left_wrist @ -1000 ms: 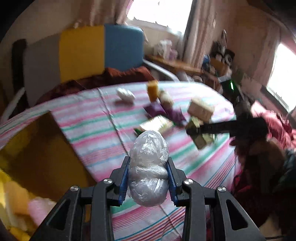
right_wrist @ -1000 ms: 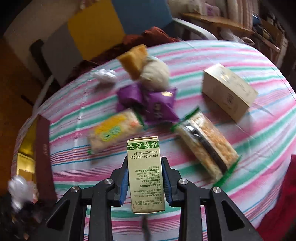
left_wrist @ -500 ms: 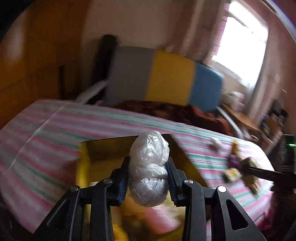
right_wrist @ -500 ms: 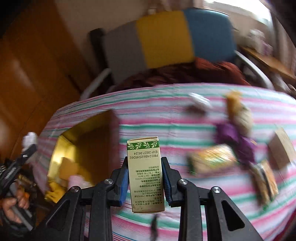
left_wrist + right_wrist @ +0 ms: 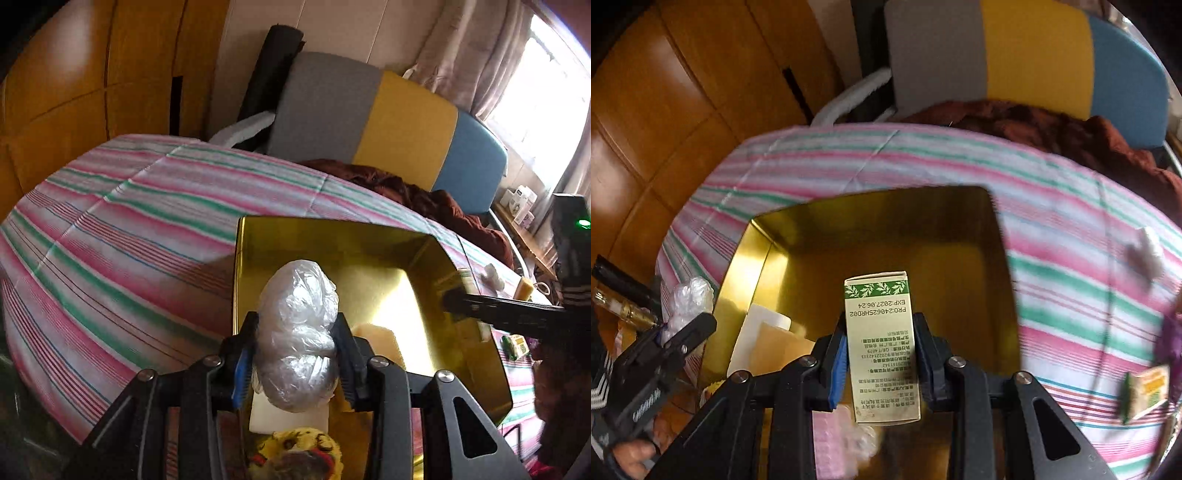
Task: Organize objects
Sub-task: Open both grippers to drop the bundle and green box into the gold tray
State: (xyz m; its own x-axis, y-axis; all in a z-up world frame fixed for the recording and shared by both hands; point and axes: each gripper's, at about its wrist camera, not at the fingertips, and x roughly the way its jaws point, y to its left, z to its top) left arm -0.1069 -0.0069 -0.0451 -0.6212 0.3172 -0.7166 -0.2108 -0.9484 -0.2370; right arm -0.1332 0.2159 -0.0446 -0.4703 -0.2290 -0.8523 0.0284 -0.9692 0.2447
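Both grippers over gold box [image 5: 768, 251]: left [image 5: 297, 354] pinching plastic-wrapped bundle [image 5: 297, 332], right [image 5: 881, 350] clamping carton [image 5: 881, 347], far half bare.

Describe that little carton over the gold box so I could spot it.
Find the striped tablecloth, then the shiny gold box on it. Above its opening, the right tool grips a slim cream carton; unlike its neighbours, it has a green leafy band and printed dates.

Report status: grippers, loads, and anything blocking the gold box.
Left gripper shut on plastic-wrapped bundle. Right gripper shut on green-topped carton. Both over gold box; nothing blocking.
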